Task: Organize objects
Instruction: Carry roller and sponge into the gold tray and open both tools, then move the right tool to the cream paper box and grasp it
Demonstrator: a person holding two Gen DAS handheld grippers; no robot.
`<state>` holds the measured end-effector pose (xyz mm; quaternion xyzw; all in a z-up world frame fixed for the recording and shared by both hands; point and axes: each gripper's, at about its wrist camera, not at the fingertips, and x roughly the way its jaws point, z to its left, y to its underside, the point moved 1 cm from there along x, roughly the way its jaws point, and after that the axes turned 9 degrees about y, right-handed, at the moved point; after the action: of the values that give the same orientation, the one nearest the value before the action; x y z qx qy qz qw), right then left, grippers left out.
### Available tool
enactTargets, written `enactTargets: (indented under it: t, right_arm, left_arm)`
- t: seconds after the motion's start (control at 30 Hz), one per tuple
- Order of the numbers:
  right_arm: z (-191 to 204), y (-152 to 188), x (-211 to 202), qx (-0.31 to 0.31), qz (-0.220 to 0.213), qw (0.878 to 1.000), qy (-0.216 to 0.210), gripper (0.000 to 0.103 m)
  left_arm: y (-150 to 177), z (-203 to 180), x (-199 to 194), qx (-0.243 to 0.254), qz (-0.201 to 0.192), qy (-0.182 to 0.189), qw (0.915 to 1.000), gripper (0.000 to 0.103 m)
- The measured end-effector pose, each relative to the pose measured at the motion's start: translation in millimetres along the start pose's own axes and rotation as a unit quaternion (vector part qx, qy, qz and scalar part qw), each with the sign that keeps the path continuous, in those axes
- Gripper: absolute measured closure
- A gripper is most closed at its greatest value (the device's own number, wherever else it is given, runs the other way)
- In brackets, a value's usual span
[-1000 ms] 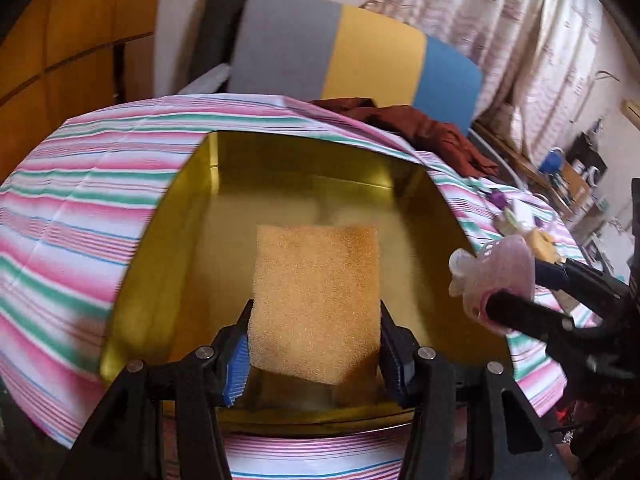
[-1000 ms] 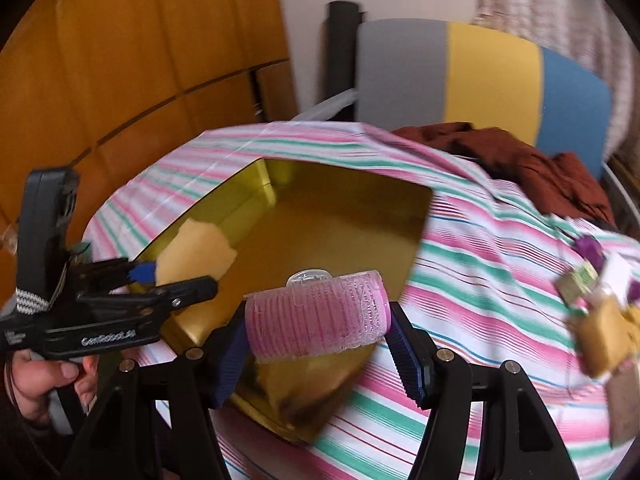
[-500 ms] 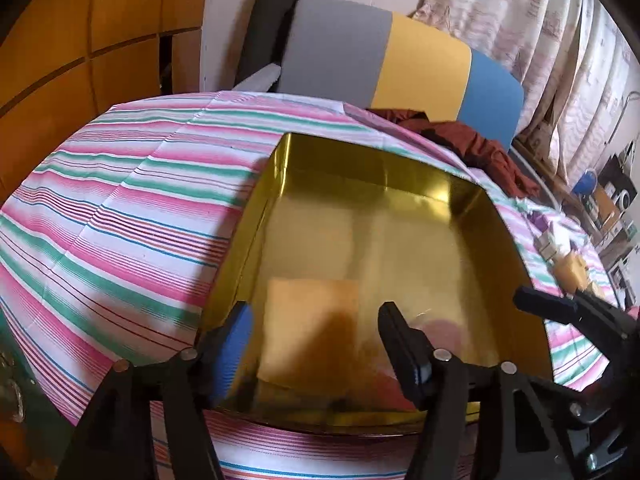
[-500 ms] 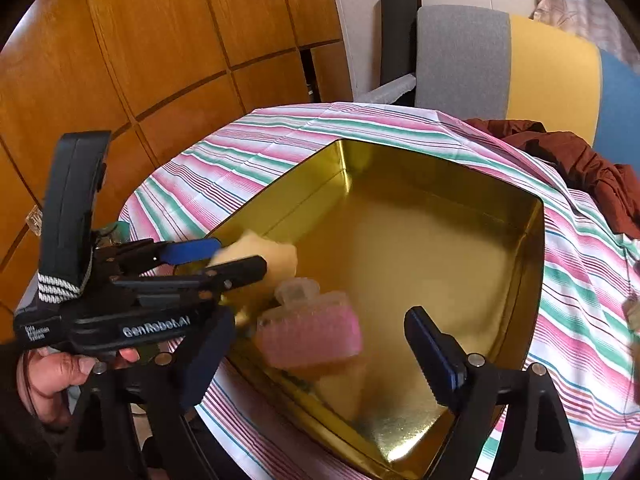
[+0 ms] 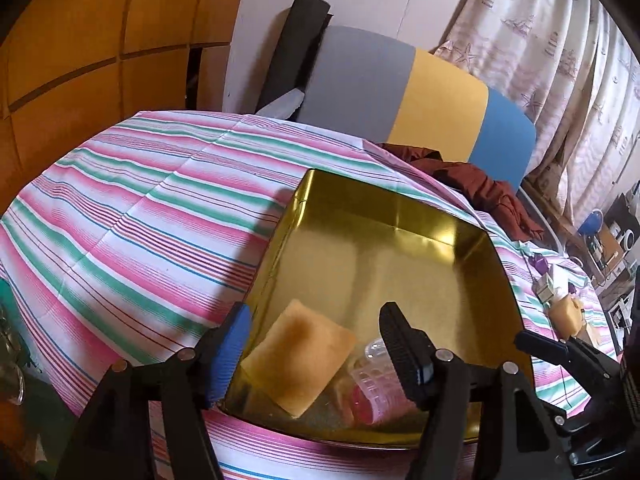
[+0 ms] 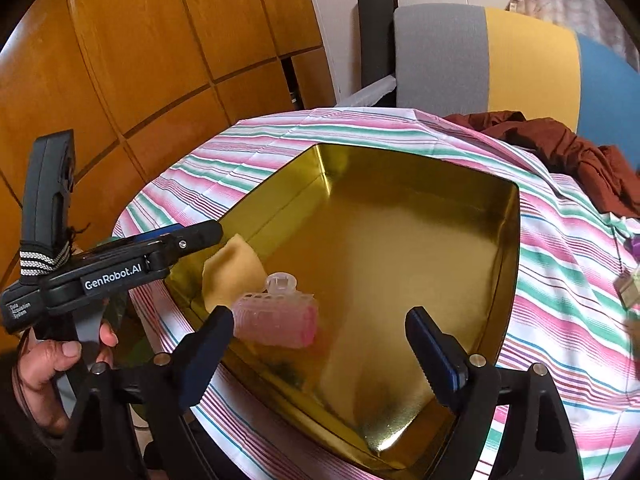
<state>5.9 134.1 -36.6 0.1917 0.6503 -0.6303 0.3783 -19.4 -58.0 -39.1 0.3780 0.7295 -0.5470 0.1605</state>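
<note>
A gold metal tray (image 5: 400, 216) (image 6: 514, 240) sits on a striped tablecloth. A yellow sponge (image 5: 302, 354) (image 6: 232, 270) lies in its near corner. A pink hair roller (image 5: 370, 384) (image 6: 276, 312) lies beside the sponge. My left gripper (image 5: 316, 340) is open and empty above the tray's near edge, over the sponge. My right gripper (image 6: 320, 344) is open and empty above the tray, just behind the roller. The left gripper also shows in the right wrist view (image 6: 120, 264).
Small loose objects (image 5: 560, 296) (image 6: 628, 288) lie on the cloth right of the tray. A dark red cloth (image 5: 480, 188) (image 6: 580, 160) lies behind it, before a grey, yellow and blue chair (image 5: 420, 100). Wooden panels (image 6: 140, 60) stand at left.
Both grippers opened and drew back. The sponge dropped from the left one and the roller from the right one; both now lie in the tray.
</note>
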Motion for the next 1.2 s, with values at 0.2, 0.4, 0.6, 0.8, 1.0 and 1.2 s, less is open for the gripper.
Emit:
enactTargets:
  t: [0.2,0.4,0.6,0.8,1.0,1.2]
  right_arm:
    - [-3.6,0.3,-8.4,-0.004,-0.016,1.000,0.021,0.012]
    - [-21.3,1.1,-15.5,0.011,-0.023,0.998,0.054,0.012]
    - [-41.4,4.3,-21.9,0.035,-0.025,0.997,0.071,0.012]
    - [-61.7,10.6,-29.3,0.057,-0.027,0.994,0.087,0.012]
    - [-95.5,22.3,-41.7,0.095,-0.027,0.989,0.109,0.012]
    - [-140.1,37.0,-60.2,0.147,-0.034,0.978,0.142,0.011]
  left_arm:
    - [5.1,-18.7,5.4,0.019,0.011,0.019,0.9996,0.035]
    - [10.7,-41.5,12.3,0.039,0.028,0.038,0.9981,0.035]
    - [12.8,-60.8,16.6,0.055,0.037,0.053,0.9964,0.035]
    - [16.7,-80.9,17.6,0.073,0.044,0.070,0.9939,0.035]
    - [19.7,-103.5,22.1,0.093,0.057,0.088,0.9901,0.035]
    - [22.2,-130.7,27.8,0.116,0.068,0.106,0.9853,0.035]
